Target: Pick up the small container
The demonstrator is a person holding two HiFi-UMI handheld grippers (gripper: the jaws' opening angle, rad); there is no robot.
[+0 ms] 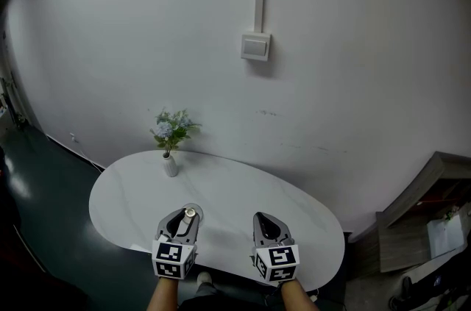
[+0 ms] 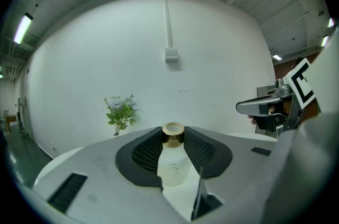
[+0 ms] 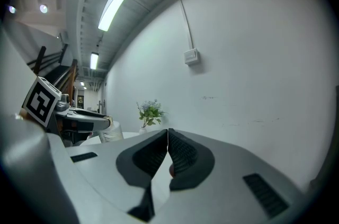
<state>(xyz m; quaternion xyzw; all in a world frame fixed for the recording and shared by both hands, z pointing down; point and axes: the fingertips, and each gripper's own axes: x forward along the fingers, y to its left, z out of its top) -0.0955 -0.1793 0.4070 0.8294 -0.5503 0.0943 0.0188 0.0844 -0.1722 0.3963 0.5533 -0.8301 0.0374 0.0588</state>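
Small container (image 2: 172, 164) clamped in level left gripper (image 1: 189, 214)

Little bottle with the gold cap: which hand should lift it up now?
Left. The left gripper has its jaws closed on the bottle, while the right gripper is shut, empty and off to the side.

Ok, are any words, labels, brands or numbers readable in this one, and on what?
No text can be read in any view.
On the small container: faint markings on its body, too blurred to read.
On the marker cubes: black-and-white square patterns only, no letters.
On the wall switch: nothing printed that shows.
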